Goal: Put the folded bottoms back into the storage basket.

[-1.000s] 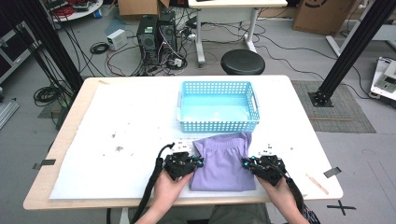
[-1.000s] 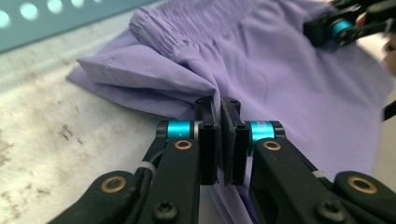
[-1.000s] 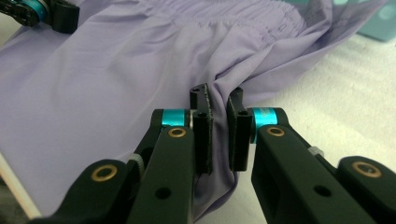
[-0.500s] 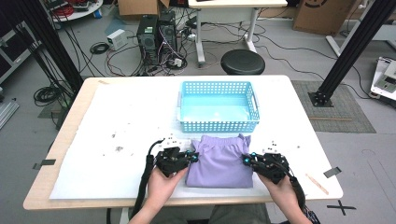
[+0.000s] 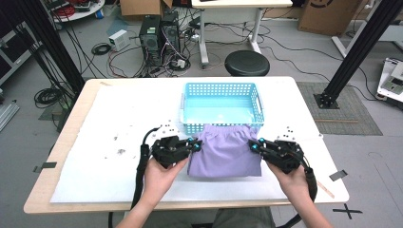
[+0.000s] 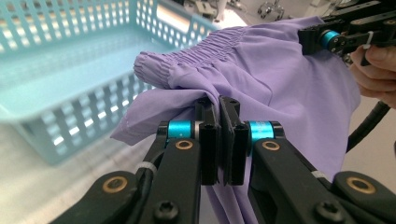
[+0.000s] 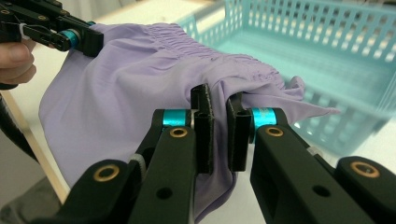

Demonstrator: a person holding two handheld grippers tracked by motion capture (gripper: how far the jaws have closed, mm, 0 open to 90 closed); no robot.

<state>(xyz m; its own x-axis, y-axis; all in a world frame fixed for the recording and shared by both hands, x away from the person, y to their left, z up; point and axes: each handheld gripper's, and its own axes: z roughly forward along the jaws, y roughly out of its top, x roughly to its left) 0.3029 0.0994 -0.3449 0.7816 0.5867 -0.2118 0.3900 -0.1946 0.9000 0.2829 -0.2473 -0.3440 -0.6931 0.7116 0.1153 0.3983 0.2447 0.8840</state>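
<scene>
The purple garment (image 5: 225, 154) hangs stretched between the two grippers just in front of the blue basket (image 5: 221, 105), its gathered waistband toward the basket. The left gripper (image 5: 194, 144) pinches its left edge; the right gripper (image 5: 252, 146) pinches its right edge. Below lies a white sheet (image 5: 95, 156) on a wooden table (image 5: 52, 154). Beyond stand a stool (image 5: 246, 62), computer towers (image 5: 159, 33) and floor cables (image 5: 46, 95).
</scene>
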